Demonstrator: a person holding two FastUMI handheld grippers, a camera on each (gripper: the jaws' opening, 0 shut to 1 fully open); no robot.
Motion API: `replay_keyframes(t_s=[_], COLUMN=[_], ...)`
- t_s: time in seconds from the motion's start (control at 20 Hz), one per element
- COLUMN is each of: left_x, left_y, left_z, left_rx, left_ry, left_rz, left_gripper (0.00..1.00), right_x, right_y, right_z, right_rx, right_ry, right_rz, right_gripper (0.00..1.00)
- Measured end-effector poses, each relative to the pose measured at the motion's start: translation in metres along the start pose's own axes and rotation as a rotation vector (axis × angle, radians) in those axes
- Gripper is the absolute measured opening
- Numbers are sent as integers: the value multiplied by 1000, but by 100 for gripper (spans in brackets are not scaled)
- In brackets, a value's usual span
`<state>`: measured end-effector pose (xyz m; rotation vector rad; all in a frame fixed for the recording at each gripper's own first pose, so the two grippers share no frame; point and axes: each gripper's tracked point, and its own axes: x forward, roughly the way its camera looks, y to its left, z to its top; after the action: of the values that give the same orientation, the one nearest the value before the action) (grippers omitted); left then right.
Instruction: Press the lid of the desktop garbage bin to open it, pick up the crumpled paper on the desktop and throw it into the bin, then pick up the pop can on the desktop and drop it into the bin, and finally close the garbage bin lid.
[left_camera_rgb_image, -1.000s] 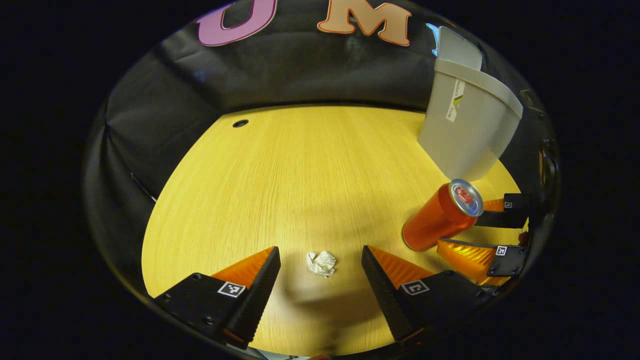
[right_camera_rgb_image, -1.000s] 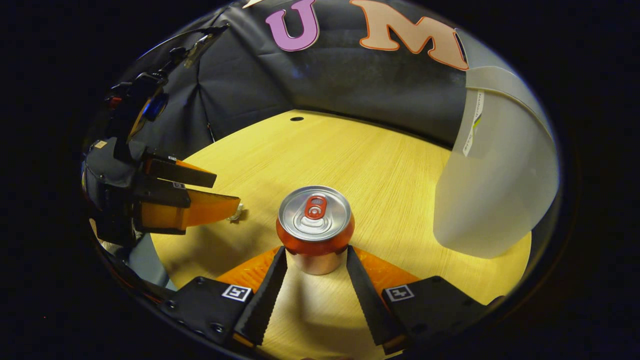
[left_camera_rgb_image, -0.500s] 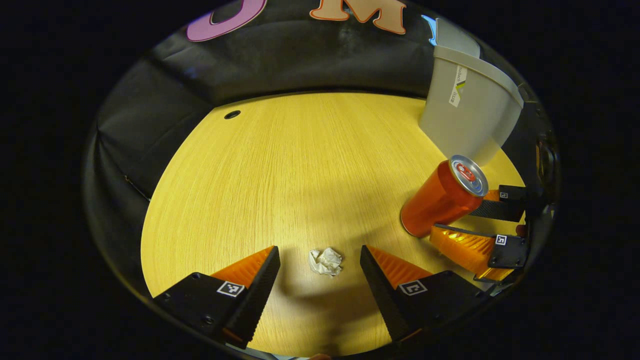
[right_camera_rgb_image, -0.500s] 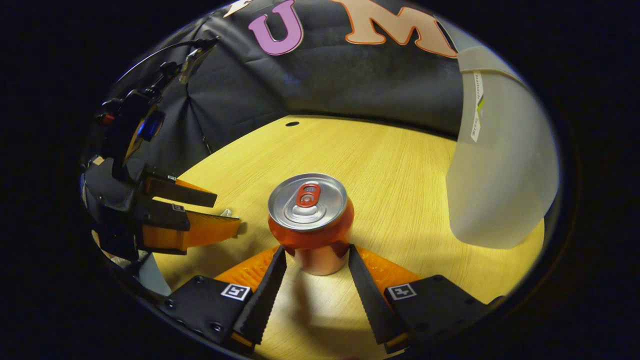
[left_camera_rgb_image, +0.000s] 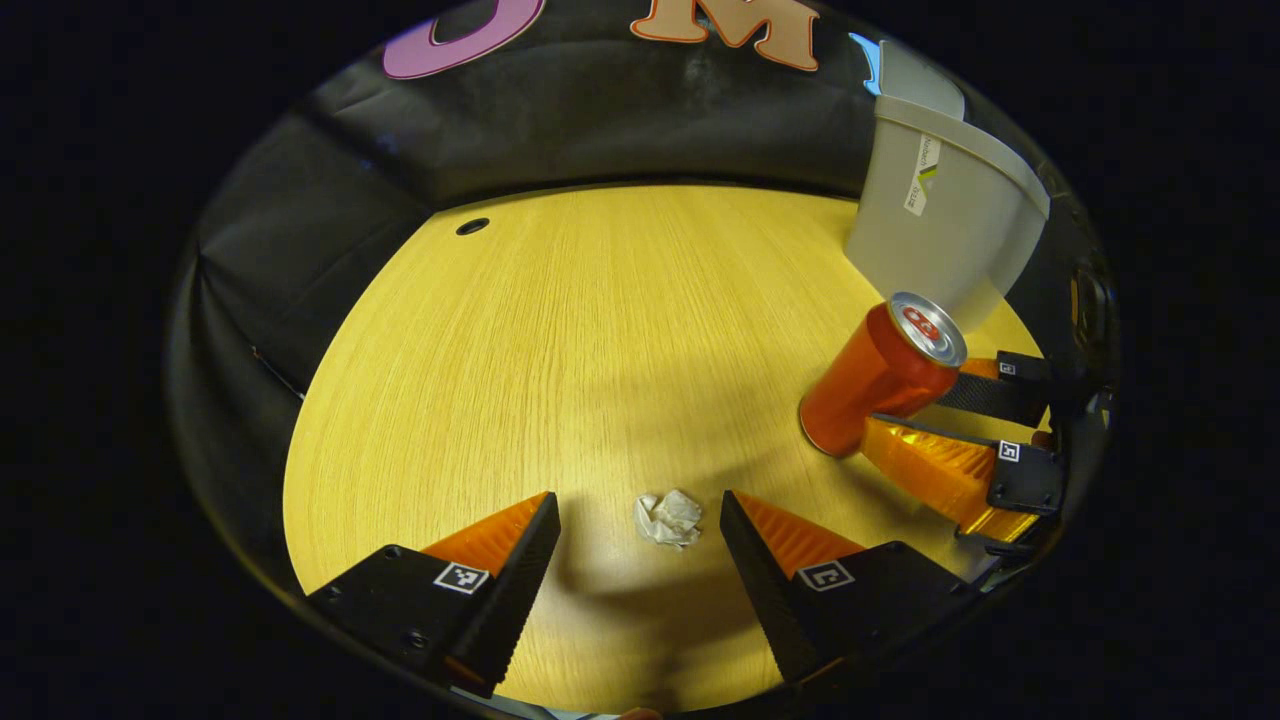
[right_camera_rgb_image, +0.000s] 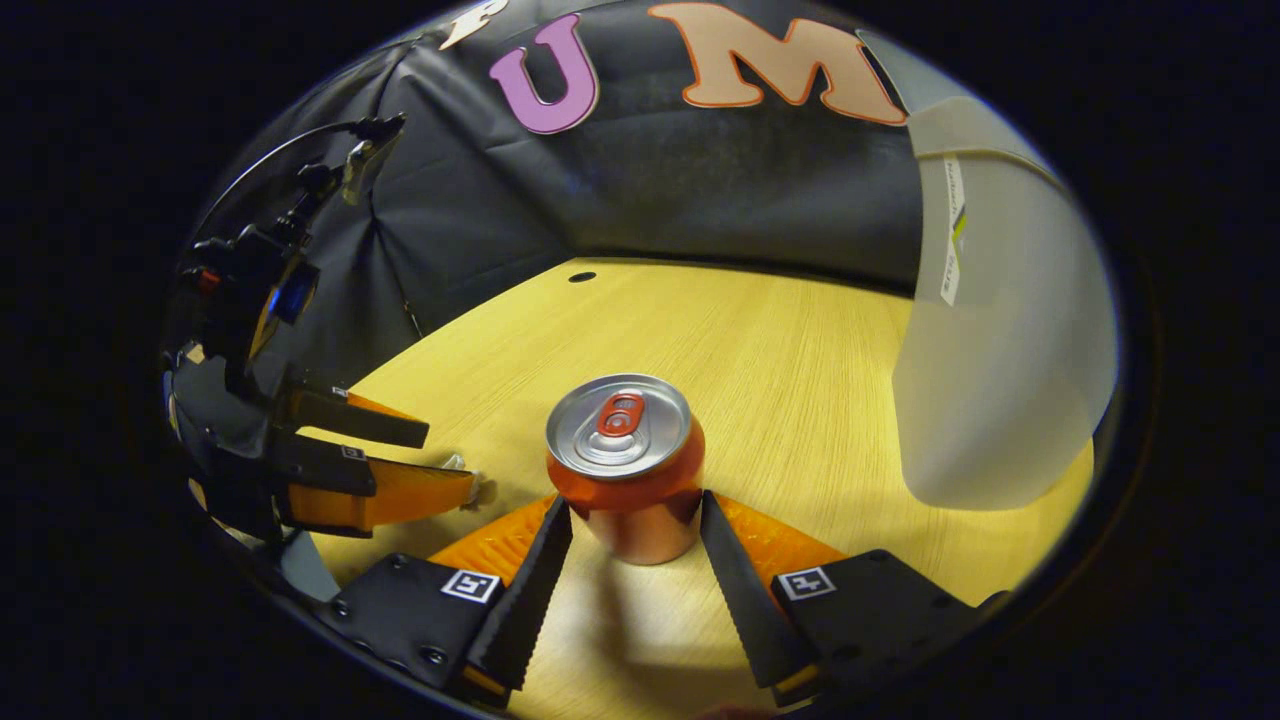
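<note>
The crumpled paper (left_camera_rgb_image: 670, 518) is lying on the wooden desktop (left_camera_rgb_image: 560, 330), sitting in the gap between my left gripper's (left_camera_rgb_image: 640, 560) two fingers. Those fingers are standing spread wide, and neither one is touching the paper; it is lying a little nearer the right-hand finger than the other. In the right gripper view I am seeing that same left gripper (right_camera_rgb_image: 440, 465) at the left edge, its fingers reaching out low over the desktop (right_camera_rgb_image: 760, 340), with a small white bit of the paper (right_camera_rgb_image: 470, 488) peeking past their tips.

Moving rightward, the pop can (right_camera_rgb_image: 625, 465) is standing upright, silver top and red tab facing up, between the fingers of my right gripper (right_camera_rgb_image: 630, 540). Those fingers are sitting close against the can's lower part on both sides, and they look to be pinching it. In the left gripper view the can (left_camera_rgb_image: 880, 375) appears slanted by the lens, with the right gripper (left_camera_rgb_image: 900, 420) hugging its base from the right.

Farthest right, the garbage bin (left_camera_rgb_image: 940, 240) is standing on the back corner of the desktop, near the can but apart from it, with its lid (left_camera_rgb_image: 915, 85) tipped up behind the rim. In the right gripper view the bin (right_camera_rgb_image: 1000, 330) is looming pale and large at the right edge.
</note>
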<state>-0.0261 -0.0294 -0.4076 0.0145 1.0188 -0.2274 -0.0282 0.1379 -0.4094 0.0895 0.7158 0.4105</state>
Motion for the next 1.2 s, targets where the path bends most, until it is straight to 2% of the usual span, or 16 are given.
replay_keyframes(t_s=[0.2,0.25,0.5,1.2], left_x=[2,3,4,14], left_y=[4,4,3,-4], left_z=[-5,-5,-5,-8], left_rx=[-3,0,16,-21], left_ry=[19,25,22,37], left_rz=[-3,-5,-17,-41], left_gripper=[93,95,95,95], right_x=[14,18,29,13], right_y=[3,4,7,3], right_z=[4,4,0,6], right_rx=[-43,-50,-62,-81], right_ry=[-22,-28,-6,-18], right_rz=[-11,-20,-12,-10], right_gripper=[86,86,87,83])
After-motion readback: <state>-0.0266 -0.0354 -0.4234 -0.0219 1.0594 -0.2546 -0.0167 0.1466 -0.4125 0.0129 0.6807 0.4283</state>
